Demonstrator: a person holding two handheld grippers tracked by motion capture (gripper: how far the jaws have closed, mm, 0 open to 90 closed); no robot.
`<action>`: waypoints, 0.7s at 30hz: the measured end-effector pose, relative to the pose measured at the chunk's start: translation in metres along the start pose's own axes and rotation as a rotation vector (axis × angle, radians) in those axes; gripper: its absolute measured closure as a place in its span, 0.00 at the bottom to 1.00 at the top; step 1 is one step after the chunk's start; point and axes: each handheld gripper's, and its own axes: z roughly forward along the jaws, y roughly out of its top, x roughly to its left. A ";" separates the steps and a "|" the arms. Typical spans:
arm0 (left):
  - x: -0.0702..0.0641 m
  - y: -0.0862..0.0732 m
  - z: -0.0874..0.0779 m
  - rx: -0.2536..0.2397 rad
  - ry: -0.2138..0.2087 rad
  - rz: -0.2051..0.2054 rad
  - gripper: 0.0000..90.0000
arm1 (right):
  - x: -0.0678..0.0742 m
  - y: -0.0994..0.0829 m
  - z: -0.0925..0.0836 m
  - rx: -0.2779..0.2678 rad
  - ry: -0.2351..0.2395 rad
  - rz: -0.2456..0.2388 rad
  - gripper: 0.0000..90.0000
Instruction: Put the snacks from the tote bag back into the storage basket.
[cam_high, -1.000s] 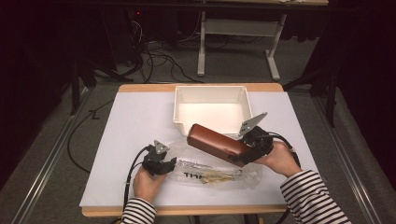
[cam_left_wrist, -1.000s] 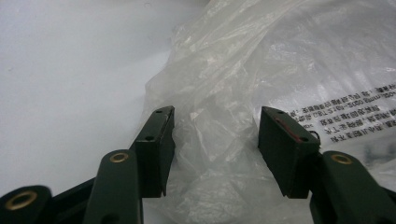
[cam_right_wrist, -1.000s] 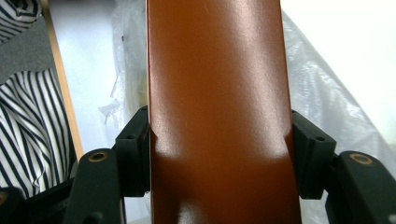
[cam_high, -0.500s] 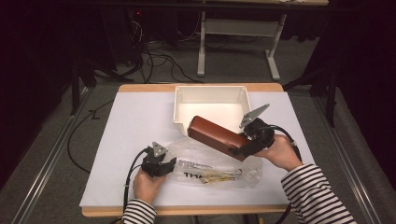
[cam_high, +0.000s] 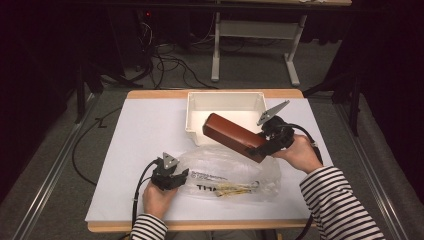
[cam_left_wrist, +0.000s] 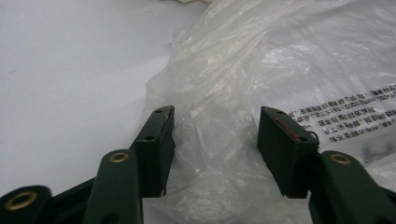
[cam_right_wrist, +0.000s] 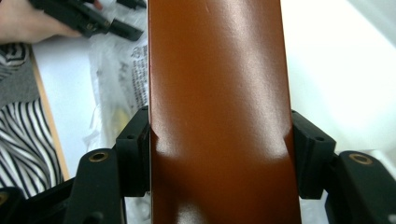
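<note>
At the lower middle of the high view, a crumpled clear plastic bag (cam_high: 227, 172) with black print lies flat on the white-covered tabletop (cam_high: 145, 130); thin yellowish sticks show through it. The left hand-held gripper (cam_high: 176, 176) rests at the bag's left end, jaws apart around loose film, not pinching. Above, right of centre, the right hand-held gripper (cam_high: 261, 146) clamps a glossy reddish-brown oblong case (cam_high: 234, 136), tilted over the bag. Behind sits a white rectangular plastic bin (cam_high: 226, 104), its visible interior bare.
</note>
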 end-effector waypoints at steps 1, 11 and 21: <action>0.000 0.000 0.000 0.000 0.000 0.000 0.52 | -0.002 0.001 -0.001 -0.007 -0.002 0.005 0.42; 0.000 -0.001 0.000 -0.009 0.004 -0.002 0.52 | -0.019 0.012 -0.001 0.005 -0.040 0.034 0.42; -0.001 -0.002 0.000 -0.018 0.005 -0.003 0.52 | -0.032 0.023 0.011 0.044 -0.058 0.051 0.42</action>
